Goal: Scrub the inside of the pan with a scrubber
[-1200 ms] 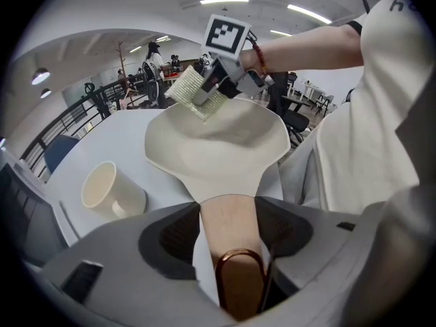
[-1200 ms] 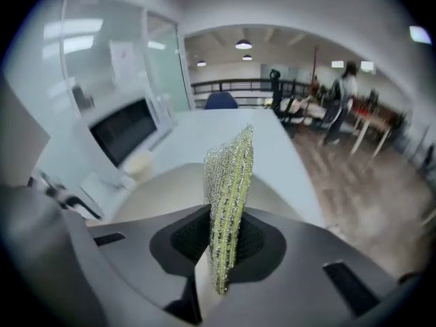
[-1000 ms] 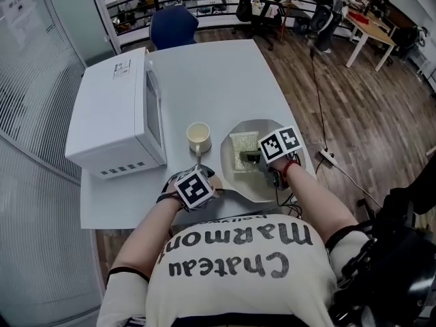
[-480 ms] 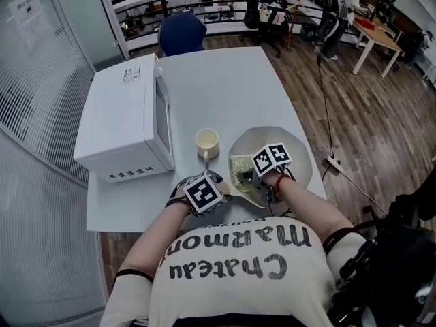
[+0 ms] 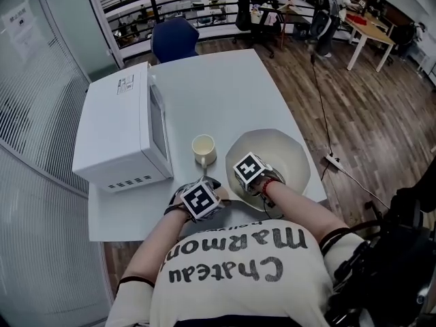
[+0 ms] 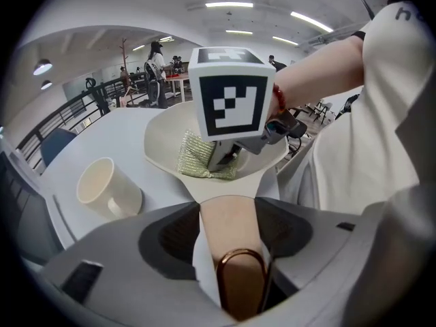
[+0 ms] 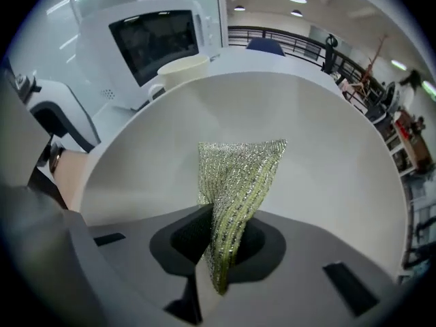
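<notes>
Scrubber (image 7: 242, 172) sits pinched in our right gripper (image 7: 219, 251), down inside the pan (image 7: 334, 148). We see our left gripper (image 6: 230, 240) clamped on the handle (image 6: 228, 206); the pan rests on the table (image 5: 218, 87) beside a mug (image 5: 204, 147).

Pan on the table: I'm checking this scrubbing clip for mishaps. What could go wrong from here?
1. The scrubber is pinched only by a folded edge in the right gripper; hard pressing could pull it free.
2. The pan sits near the table's right edge, steadied only by the left gripper on its handle; a slip there could let it skid.
3. The cup stands close beside the pan's rim and might get knocked.
</notes>
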The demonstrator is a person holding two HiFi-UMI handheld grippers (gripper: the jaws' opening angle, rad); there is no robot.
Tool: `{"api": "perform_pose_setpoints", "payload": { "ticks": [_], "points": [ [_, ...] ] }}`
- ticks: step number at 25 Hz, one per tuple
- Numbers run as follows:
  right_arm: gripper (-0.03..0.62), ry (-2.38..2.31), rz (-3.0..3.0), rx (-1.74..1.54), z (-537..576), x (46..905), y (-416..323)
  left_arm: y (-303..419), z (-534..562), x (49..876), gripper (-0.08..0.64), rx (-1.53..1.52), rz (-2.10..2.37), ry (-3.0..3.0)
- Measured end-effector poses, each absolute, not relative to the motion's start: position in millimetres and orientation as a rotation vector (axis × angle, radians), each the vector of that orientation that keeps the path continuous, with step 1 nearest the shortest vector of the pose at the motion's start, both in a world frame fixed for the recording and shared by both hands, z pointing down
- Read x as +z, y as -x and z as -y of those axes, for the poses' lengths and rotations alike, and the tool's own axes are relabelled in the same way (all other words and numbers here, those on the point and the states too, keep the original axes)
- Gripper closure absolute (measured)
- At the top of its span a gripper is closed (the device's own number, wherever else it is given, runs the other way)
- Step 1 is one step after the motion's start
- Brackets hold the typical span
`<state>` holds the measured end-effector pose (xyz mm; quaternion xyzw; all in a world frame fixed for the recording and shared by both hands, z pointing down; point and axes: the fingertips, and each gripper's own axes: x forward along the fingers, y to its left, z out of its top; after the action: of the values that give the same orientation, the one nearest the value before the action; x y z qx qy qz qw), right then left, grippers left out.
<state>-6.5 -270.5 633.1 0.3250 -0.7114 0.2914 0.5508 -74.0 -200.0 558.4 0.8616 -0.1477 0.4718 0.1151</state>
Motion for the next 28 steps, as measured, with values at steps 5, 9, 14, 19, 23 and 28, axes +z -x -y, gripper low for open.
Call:
{"api": "perform_pose_setpoints", "payload": {
  "ticks": [5, 9, 14, 19, 23, 28],
  "points": [
    [0.541, -0.743, 1.649, 0.497, 281, 639, -9, 76, 201, 559, 0.307, 1.362, 0.436, -2.522],
    [0.541, -0.721, 1.536, 0.427, 276, 640, -43, 76, 201, 559, 0.310, 1.342, 0.429, -2.524],
    [0.541, -0.726, 1.355, 0.360, 274, 646, -95, 76, 198, 559, 0.310, 1.340, 0.433, -2.517],
    [0.541, -0.746, 1.260, 0.423, 279, 650, -132, 75, 197, 558, 0.311, 1.335, 0.440, -2.515],
    [0.541, -0.740, 1.181, 0.352, 286, 649, -146, 74, 197, 558, 0.316, 1.316, 0.445, -2.511],
    [0.541, -0.788, 1.111, 0.279, 304, 642, -163, 74, 199, 556, 0.315, 1.333, 0.457, -2.522]
  ]
}}
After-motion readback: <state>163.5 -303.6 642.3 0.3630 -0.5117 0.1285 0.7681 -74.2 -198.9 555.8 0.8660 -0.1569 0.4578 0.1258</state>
